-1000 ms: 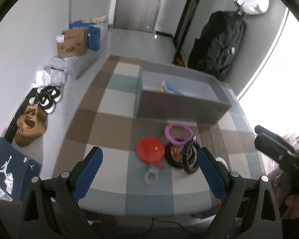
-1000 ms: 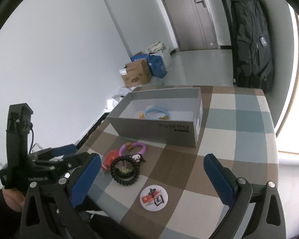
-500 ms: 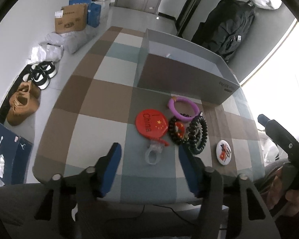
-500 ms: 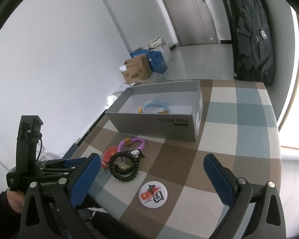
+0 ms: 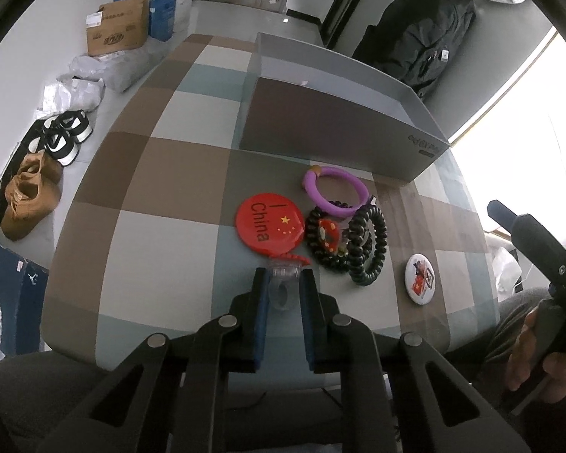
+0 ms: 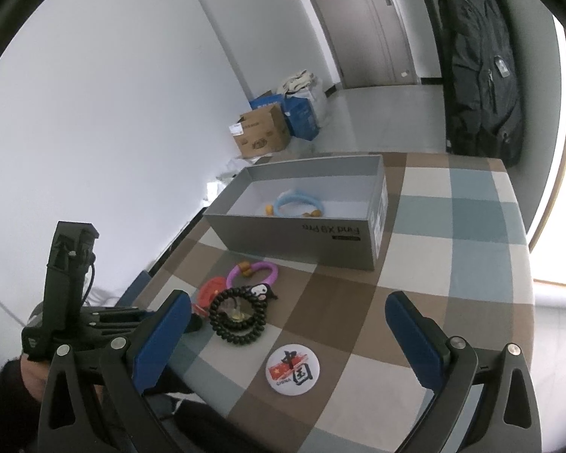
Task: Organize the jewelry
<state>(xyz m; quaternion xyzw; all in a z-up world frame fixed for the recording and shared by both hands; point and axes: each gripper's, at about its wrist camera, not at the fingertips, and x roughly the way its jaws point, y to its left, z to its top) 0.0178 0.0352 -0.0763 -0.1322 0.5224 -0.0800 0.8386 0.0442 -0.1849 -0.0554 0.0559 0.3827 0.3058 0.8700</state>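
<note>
In the left wrist view, bottom centre, the left gripper (image 5: 282,283) has just been closing and now clamps a clear ring (image 5: 281,287), partly hidden between the blue pads; a second ago the jaws stood wide apart around it. Just beyond lie the red badge (image 5: 269,224), the black bead bracelets (image 5: 358,243) overlapping a red charm that is hard to make out, and the purple bangle (image 5: 336,190). The white badge (image 6: 292,370) sits lower centre between the right gripper (image 6: 288,326)'s spread, empty jaws. Farther up the checked bench (image 6: 471,226), the grey box (image 6: 302,226) holds a blue bangle (image 6: 298,202).
</note>
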